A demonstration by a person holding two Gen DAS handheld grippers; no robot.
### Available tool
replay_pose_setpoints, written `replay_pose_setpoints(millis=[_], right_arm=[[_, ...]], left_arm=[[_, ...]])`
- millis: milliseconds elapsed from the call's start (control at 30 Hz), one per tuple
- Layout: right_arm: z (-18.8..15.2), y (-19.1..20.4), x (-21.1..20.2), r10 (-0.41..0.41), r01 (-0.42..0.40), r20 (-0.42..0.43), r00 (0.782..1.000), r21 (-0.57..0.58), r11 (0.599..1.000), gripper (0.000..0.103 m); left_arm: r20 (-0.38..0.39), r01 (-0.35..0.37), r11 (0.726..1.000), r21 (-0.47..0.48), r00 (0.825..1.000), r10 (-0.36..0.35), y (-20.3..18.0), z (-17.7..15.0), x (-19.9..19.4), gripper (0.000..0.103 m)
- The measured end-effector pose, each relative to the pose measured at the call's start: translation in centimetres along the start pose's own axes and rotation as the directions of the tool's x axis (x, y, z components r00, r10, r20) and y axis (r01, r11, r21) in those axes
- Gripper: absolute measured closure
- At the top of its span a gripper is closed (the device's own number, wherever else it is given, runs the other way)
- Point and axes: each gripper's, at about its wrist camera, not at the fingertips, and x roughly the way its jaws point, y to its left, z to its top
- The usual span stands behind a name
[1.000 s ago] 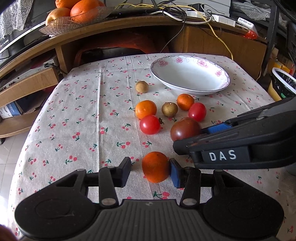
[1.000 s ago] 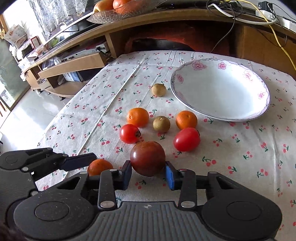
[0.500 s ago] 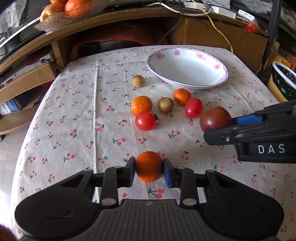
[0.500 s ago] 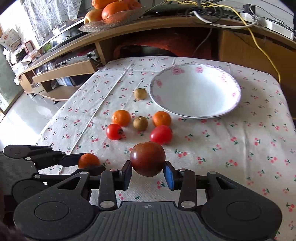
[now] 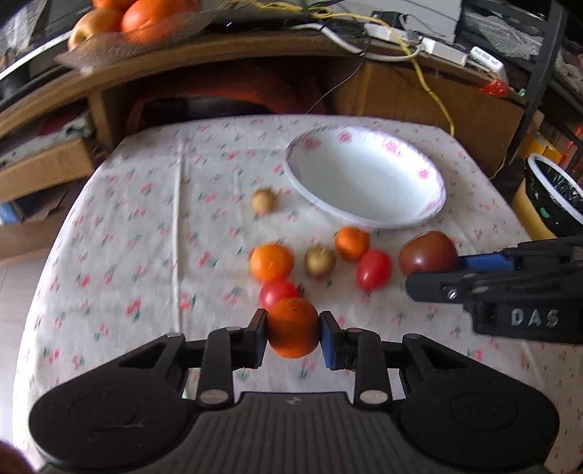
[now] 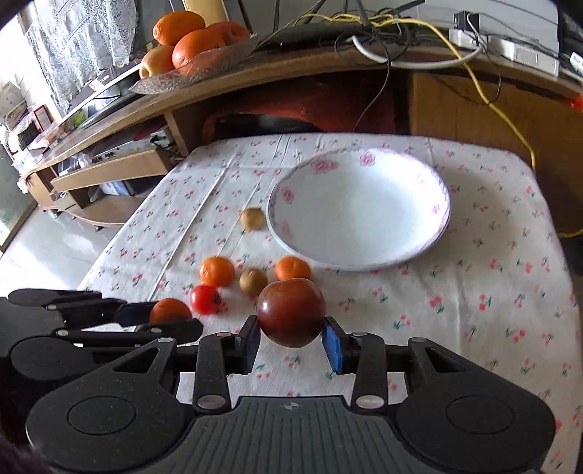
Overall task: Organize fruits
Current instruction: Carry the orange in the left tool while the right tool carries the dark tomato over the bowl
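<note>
My left gripper [image 5: 293,333] is shut on a small orange [image 5: 293,327], held above the cloth. My right gripper [image 6: 291,337] is shut on a dark red tomato [image 6: 290,312], also lifted; in the left wrist view the same tomato [image 5: 427,253] shows at the right. An empty white flowered bowl [image 6: 359,211] sits at the back of the table. On the cloth lie two oranges [image 6: 216,271] [image 6: 292,268], two brown round fruits [image 6: 252,281] [image 6: 252,219] and a red tomato [image 6: 206,299]. A second red tomato [image 5: 374,269] shows in the left wrist view.
A cherry-print cloth [image 6: 473,291] covers the table. Behind it runs a wooden shelf with a glass dish of large oranges [image 6: 189,47] and tangled cables [image 6: 400,32]. A black-lined bin [image 5: 554,197] stands beyond the table's right edge.
Both grippers have risen and moved toward the bowl with their fruit. One second ago the left gripper stood open around the orange; it has shut on it and lifted it.
</note>
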Motion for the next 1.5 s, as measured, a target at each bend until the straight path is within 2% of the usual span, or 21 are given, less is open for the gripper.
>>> replay_pose_setpoints(millis=[400, 533, 700, 1133, 1500], right_arm=[[3.0, -2.1, 1.7, -0.054, 0.055, 0.014, 0.998, -0.023, 0.998, 0.071], [3.6, -3.0, 2.2, -0.059, 0.059, 0.015, 0.998, -0.002, 0.998, 0.07], [4.0, -3.8, 2.9, -0.06, 0.059, 0.008, 0.998, 0.011, 0.998, 0.07], [4.4, -4.5, 3.8, -0.069, 0.069, 0.014, 0.998, 0.008, 0.998, 0.068], [4.4, -4.6, 3.8, -0.076, 0.076, 0.018, 0.997, 0.009, 0.997, 0.067]], left_arm=[[0.061, 0.03, 0.999, 0.033, 0.998, -0.032, -1.7, 5.8, 2.4, 0.065], [0.055, 0.033, 0.999, 0.019, 0.998, -0.034, -1.8, 7.0, 3.6, 0.065], [0.052, 0.018, 1.0, 0.022, 0.998, -0.02, -2.2, 7.6, 4.4, 0.065], [0.032, 0.031, 1.0, 0.003, 0.999, -0.031, -2.1, 8.2, 6.1, 0.066], [0.029, 0.027, 1.0, -0.007, 0.999, -0.027, -2.0, 8.3, 6.2, 0.062]])
